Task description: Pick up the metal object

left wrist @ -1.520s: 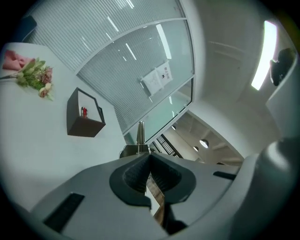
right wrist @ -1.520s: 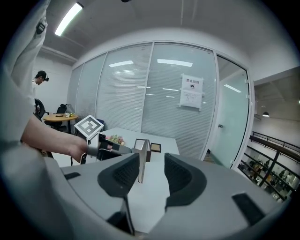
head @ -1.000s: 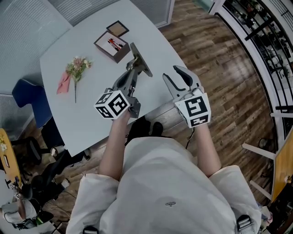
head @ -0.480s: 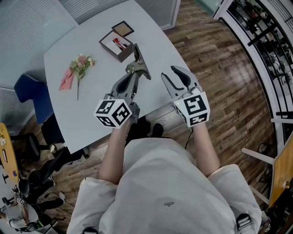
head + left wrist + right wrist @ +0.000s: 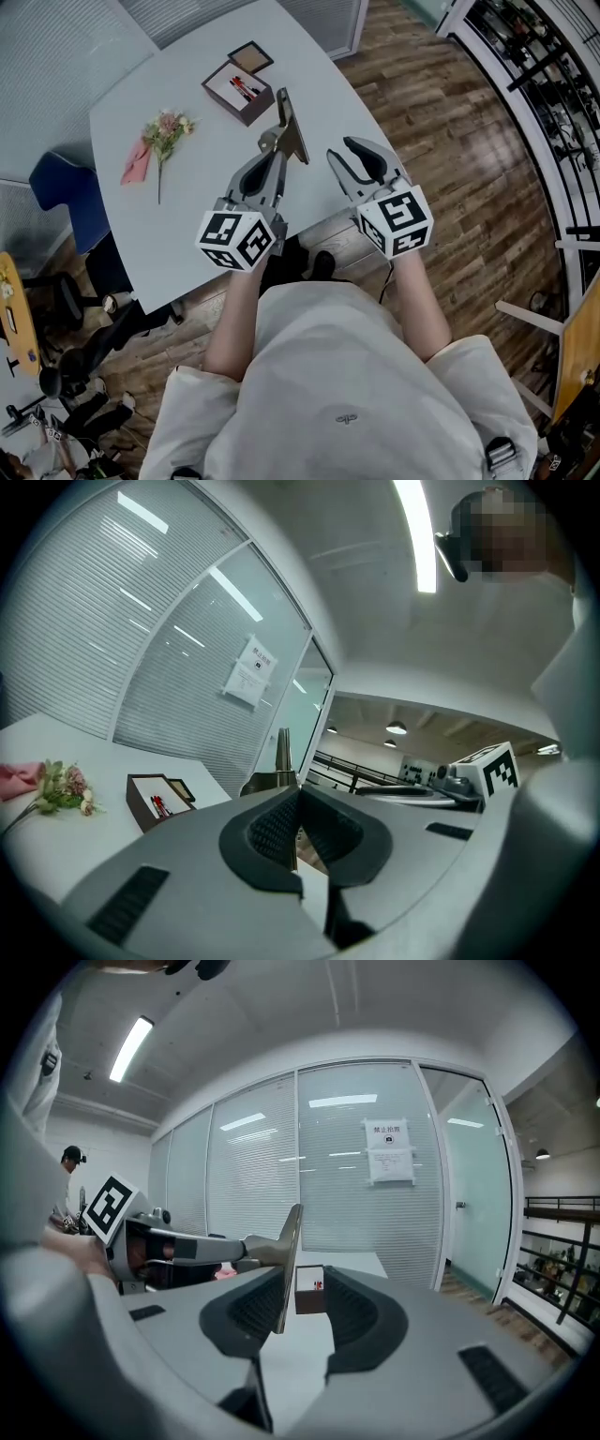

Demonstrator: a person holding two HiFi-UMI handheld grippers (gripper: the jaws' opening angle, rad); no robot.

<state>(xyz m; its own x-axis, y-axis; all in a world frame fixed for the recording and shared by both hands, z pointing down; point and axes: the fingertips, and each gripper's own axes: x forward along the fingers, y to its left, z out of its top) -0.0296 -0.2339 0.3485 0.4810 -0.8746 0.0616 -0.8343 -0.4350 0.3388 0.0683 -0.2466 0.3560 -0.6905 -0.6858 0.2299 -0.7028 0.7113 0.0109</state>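
My left gripper (image 5: pixel 272 150) is shut on the handle of the metal object (image 5: pixel 289 127), a flat-bladed tool, and holds it in the air above the white table (image 5: pixel 187 216). In the left gripper view the blade (image 5: pixel 282 753) stands up just past the shut jaws (image 5: pixel 298 803). My right gripper (image 5: pixel 345 157) is beside it on the right, open, and its jaws have just been closing. In the right gripper view the blade's edge (image 5: pixel 287 1255) stands in the gap close to the left pad (image 5: pixel 258 1309); whether it touches, I cannot tell. The left gripper (image 5: pixel 164 1252) reaches in from the left there.
A dark open box (image 5: pixel 236 91) with red items and its lid (image 5: pixel 251 58) lie at the table's far side. A small flower (image 5: pixel 165 131) and a pink cloth (image 5: pixel 134 165) lie to the left. A blue chair (image 5: pixel 58 202) stands left of the table; wood floor is right.
The left gripper has risen a little with the metal object and rolled slightly. The right gripper's jaws have narrowed while the hand stayed in place.
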